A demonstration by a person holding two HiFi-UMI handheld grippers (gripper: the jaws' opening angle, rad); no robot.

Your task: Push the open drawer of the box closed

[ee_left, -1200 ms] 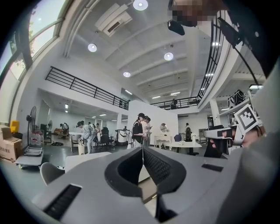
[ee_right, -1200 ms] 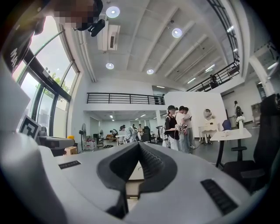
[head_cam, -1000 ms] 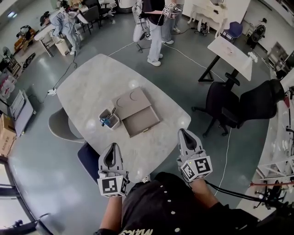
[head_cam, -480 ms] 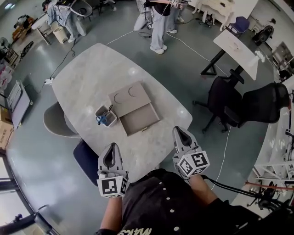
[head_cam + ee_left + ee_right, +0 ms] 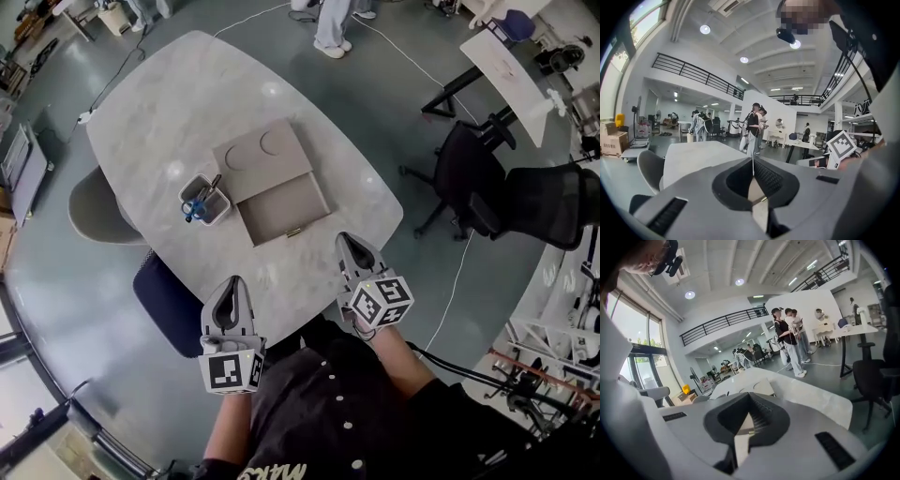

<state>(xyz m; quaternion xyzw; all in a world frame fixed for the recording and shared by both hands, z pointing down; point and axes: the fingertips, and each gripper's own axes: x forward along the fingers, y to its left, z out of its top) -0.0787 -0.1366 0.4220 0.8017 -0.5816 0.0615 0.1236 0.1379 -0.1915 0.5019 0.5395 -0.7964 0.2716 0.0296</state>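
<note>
**Drawer open; both grippers clenched, empty**

We note the box (image 5: 261,157) lying flat near the middle of the table (image 5: 159,103). Its drawer (image 5: 284,211) is pulled out toward us, with the small handle (image 5: 293,232) on the near front. A small tray of pens (image 5: 204,200) sits just beside the box on our left.

The left gripper (image 5: 230,281) hovers at the table's near edge, well apart from the drawer. Its jaws are pressed together with nothing between them.

The right gripper (image 5: 345,238) hangs by the near corner, near the drawer front but not touching it. Its jaws are likewise clenched and empty.
</note>
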